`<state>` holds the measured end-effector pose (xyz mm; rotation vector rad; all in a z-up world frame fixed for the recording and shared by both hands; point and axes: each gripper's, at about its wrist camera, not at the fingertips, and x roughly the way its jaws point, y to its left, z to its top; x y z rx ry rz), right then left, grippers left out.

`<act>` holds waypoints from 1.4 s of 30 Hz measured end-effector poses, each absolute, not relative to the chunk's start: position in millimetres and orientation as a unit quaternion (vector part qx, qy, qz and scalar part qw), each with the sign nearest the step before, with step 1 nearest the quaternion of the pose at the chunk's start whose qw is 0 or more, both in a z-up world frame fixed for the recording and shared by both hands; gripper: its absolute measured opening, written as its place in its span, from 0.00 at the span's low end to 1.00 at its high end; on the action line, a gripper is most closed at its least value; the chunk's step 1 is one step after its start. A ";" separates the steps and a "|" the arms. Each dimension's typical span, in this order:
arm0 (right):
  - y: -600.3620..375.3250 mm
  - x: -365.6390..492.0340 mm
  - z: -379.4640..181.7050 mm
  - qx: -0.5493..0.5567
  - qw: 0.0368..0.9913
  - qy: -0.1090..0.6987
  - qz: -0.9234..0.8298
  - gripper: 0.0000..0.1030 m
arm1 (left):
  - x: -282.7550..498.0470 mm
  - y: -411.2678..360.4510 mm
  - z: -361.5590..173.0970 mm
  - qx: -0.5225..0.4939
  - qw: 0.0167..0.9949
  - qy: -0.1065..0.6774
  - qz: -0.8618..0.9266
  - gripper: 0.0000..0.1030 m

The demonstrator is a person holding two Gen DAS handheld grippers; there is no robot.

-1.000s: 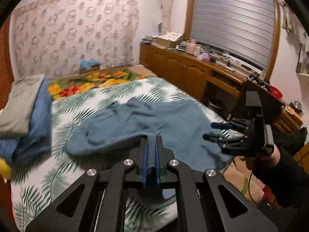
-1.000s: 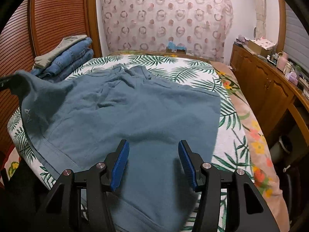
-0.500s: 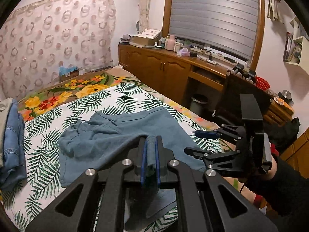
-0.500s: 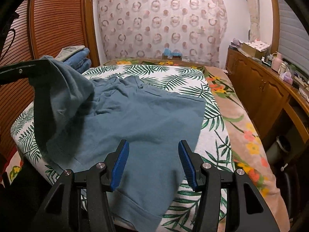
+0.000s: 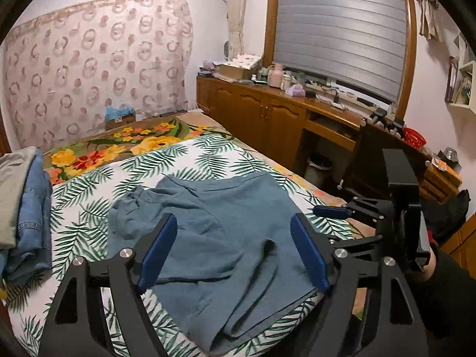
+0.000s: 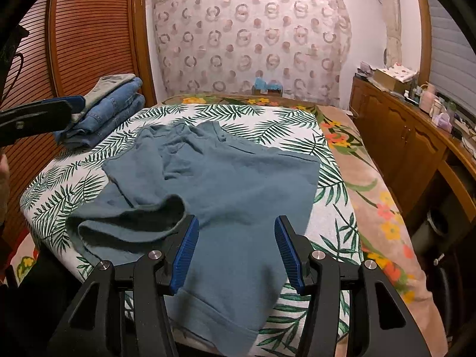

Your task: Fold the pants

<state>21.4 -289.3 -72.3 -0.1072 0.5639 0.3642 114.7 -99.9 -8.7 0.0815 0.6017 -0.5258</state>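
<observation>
So, left wrist view: left gripper [image 5: 233, 248] has just been opening, blue pads now wide apart, nothing pinched between them. Blue-grey pants [image 5: 220, 238] lie loose on the leaf-print bedsheet [image 5: 89, 196], near edge of the bed, one layer flopped over the other with a soft ridge near the middle; the cloth is seen through the gap between the pads but they don't press on it. Right gripper [image 5: 330, 226] shows at the right, just off the bed edge, jaws partly apart, empty. Folded jeans stack [image 5: 26, 223] sits at the left of the bed. Wooden cabinet [image 5: 267, 119] runs along the far right wall, cluttered on top.

Right wrist view: right gripper [image 6: 236, 250] hovers over the near part of the pants [image 6: 238, 184], jaws about half open, no cloth gripped. Pants spread across the bedsheet [image 6: 297, 119], waistband end toward the far side, a rumpled fold at the near left. Left gripper [image 6: 44, 116] enters from the left edge, above the bed, clear of the pants. Jeans stack [image 6: 113, 110] at far left, against the slatted wooden door [image 6: 89, 29].
</observation>
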 end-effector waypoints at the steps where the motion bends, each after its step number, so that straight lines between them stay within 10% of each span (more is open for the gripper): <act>1: -288.3 22.1 -72.0 -0.052 0.943 0.275 0.180 0.53 | 114.7 -96.8 -10.1 0.041 0.921 0.294 -0.251 0.77; 18: -247.3 46.4 -90.5 -0.062 0.924 0.297 0.232 0.48 | 108.0 -58.5 -85.7 0.036 0.906 0.369 -0.203 0.77; 25: -234.8 71.6 -97.1 -0.074 0.918 0.311 0.234 0.06 | 100.8 -65.9 -105.5 0.038 0.888 0.399 -0.226 0.77; 42: -255.3 30.5 -60.8 -0.037 0.957 0.206 0.201 0.02 | 98.7 -84.6 -119.4 0.094 0.879 0.417 -0.210 0.77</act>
